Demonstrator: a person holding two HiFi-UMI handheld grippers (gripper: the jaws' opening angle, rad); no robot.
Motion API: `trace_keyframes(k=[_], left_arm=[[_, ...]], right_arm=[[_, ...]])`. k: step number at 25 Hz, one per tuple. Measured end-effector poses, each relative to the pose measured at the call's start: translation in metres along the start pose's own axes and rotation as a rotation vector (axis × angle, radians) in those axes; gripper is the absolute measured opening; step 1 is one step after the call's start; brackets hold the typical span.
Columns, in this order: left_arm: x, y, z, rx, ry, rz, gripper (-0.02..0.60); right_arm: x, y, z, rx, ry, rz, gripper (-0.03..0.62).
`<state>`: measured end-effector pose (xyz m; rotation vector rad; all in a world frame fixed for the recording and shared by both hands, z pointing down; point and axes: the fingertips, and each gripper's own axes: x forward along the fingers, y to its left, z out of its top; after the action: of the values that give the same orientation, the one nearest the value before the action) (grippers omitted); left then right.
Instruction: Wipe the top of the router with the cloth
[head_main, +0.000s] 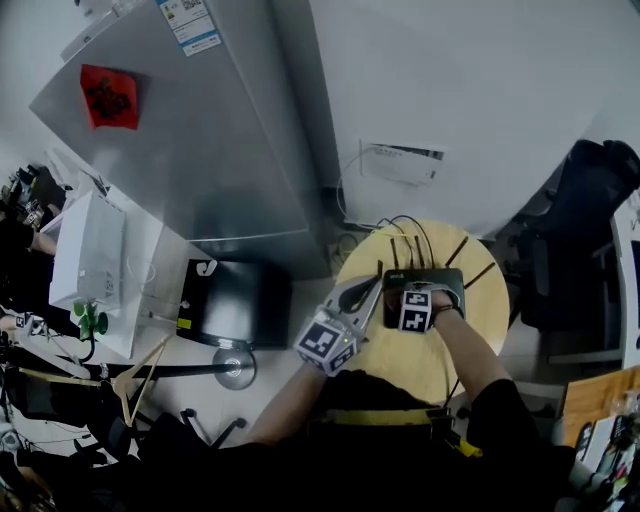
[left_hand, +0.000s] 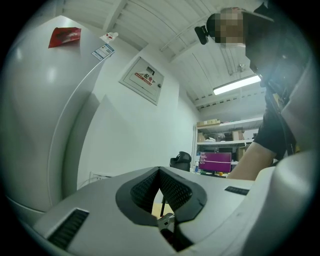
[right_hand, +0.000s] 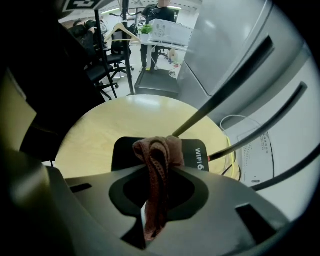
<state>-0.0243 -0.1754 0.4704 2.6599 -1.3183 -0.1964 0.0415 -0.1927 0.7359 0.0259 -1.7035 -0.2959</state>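
Right gripper view shows your right tool (right_hand: 158, 167) clenched on the cloth (right_hand: 156, 155). The brownish fabric is pinched between the jaws, and a folded bunch of it pokes out past the tips. Directly beneath and ahead of that tool lies the black router (right_hand: 199, 156), flat on the round tabletop (right_hand: 125, 117), with its antennas (right_hand: 225, 86) slanting up and away beyond the tips. The bunch sits over the router's top, though you cannot tell from here whether it presses on the surface or hangs just above it.

In the head view, the right tool (head_main: 417, 302) is over the router (head_main: 447, 280). Your left tool (head_main: 370, 292) is just beside the router's edge, over the tabletop (head_main: 395, 352). Its own view shows the left tool (left_hand: 159, 171) with the jaw tips drawn together on nothing, pointing up at the room.

You seem to be at the wiping step itself, with 1 tool working and 1 idle. The next move likely calls for light downward pressure, then strokes across the top. Keep clear of the antennas so the cloth doesn't snag.
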Motion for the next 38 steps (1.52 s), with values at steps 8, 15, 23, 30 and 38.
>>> trace_keyframes(k=[8, 15, 23, 30, 38], left_arm=[[0.003, -0.009, -0.005, -0.013, 0.003, -0.016, 0.000], [-0.001, -0.014, -0.006, -0.023, -0.003, -0.012, 0.001], [-0.004, -0.018, -0.004, -0.018, -0.009, -0.015, 0.000], [0.000, -0.022, -0.002, -0.012, -0.014, -0.030, 0.000], [0.004, -0.019, 0.002, -0.003, -0.017, -0.030, 0.000]], right_arm=[[-0.005, 0.037, -0.002, 0.026, -0.004, 0.088, 0.063], [-0.004, 0.064, -0.003, 0.023, -0.019, 0.183, 0.061], [-0.001, 0.097, -0.008, 0.065, -0.072, 0.345, 0.061], [-0.031, 0.084, -0.031, 0.097, -0.131, 0.464, 0.060], [-0.046, -0.006, -0.041, 0.140, -0.134, 0.114, 0.061]])
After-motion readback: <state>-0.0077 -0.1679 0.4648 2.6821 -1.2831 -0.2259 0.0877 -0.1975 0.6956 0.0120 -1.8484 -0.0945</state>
